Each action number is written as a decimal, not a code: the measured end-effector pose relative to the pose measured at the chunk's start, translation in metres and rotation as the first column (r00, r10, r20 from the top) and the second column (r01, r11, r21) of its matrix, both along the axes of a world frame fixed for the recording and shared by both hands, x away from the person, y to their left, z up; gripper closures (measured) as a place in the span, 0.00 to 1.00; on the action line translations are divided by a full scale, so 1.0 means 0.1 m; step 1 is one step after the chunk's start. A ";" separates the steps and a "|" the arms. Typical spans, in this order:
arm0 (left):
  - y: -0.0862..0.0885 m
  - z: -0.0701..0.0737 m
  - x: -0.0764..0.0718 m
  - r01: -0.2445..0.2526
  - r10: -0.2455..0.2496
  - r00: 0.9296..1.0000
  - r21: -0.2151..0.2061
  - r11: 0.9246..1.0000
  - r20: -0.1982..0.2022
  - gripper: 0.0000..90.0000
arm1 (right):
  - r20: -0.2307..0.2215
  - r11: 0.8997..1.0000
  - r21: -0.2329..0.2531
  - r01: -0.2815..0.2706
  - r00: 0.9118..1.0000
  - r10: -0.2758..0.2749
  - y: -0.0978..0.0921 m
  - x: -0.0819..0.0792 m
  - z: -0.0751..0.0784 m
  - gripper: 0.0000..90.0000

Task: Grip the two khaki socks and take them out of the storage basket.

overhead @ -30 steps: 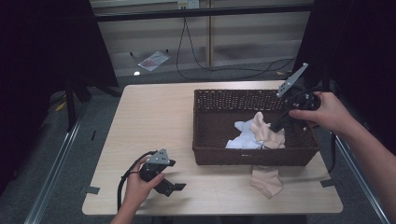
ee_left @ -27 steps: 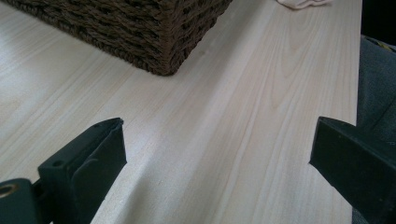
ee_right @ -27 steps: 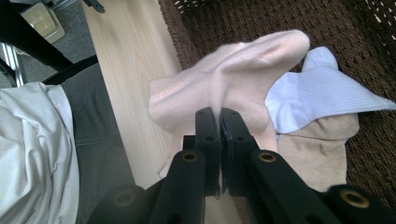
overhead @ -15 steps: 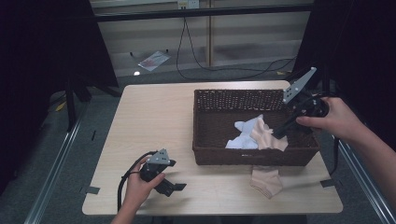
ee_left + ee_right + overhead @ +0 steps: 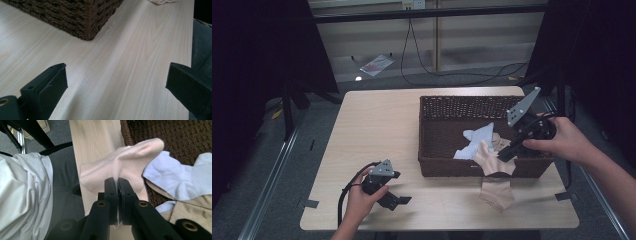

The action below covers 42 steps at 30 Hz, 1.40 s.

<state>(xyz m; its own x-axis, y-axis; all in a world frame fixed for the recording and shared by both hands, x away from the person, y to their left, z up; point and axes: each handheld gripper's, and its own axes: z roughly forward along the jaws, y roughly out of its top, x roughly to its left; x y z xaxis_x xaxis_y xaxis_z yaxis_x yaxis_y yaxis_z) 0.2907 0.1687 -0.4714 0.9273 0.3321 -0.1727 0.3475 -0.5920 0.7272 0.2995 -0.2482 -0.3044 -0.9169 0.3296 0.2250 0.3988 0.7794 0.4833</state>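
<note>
Nearest us on the worktop [image 5: 377, 120], our left hand-held gripper [image 5: 394, 199] rests with jaws wide and bare. Farther right, our right hand-held gripper [image 5: 506, 153] pinches a pink sock [image 5: 120, 167] over the basket's [image 5: 447, 107] front rim, beside a white sock [image 5: 477, 140].

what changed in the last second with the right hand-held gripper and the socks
The right hand-held gripper, shut on a pink sock, has carried it from inside the basket toward the near rim, where it now hangs over the wall. The left hand-held gripper stayed open on the table; the other pink sock stayed put.
</note>
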 end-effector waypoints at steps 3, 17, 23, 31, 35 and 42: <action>0.00 0.00 0.00 0.002 -0.002 1.000 0.000 1.000 0.000 0.04 | -0.001 1.000 0.000 -0.010 1.000 0.010 0.03 -0.01 -0.05 0.97; 0.01 0.01 0.00 -0.001 0.001 1.000 0.003 1.000 0.002 0.04 | -0.018 0.998 -0.023 -0.065 0.998 0.064 0.25 -0.11 -0.30 0.97; 0.00 0.00 0.00 0.001 -0.001 1.000 -0.003 1.000 0.001 0.04 | -0.022 0.996 -0.034 -0.079 0.997 0.078 0.33 -0.13 -0.42 0.97; 0.01 0.01 0.00 0.001 -0.001 1.000 0.003 1.000 0.005 0.04 | -0.017 0.996 -0.044 -0.075 0.997 0.075 0.39 -0.13 -0.59 0.97; 0.01 0.00 0.00 0.002 -0.002 1.000 -0.001 1.000 0.004 0.04 | -0.030 0.996 -0.053 -0.076 0.997 0.075 0.42 -0.12 -0.68 0.94; 0.02 0.01 0.00 0.003 -0.003 1.000 0.002 1.000 0.007 0.04 | -0.001 0.998 -0.030 -0.049 0.999 0.049 0.41 -0.12 -0.68 0.64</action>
<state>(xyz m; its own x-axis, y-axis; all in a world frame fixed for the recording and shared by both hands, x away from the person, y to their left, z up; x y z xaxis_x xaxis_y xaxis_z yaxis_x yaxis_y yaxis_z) 0.2909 0.1706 -0.4704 0.9295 0.3293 -0.1659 0.3407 -0.5946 0.7283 0.2874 -0.2072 -0.3722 -0.9321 0.2907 0.2162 0.3599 0.8124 0.4588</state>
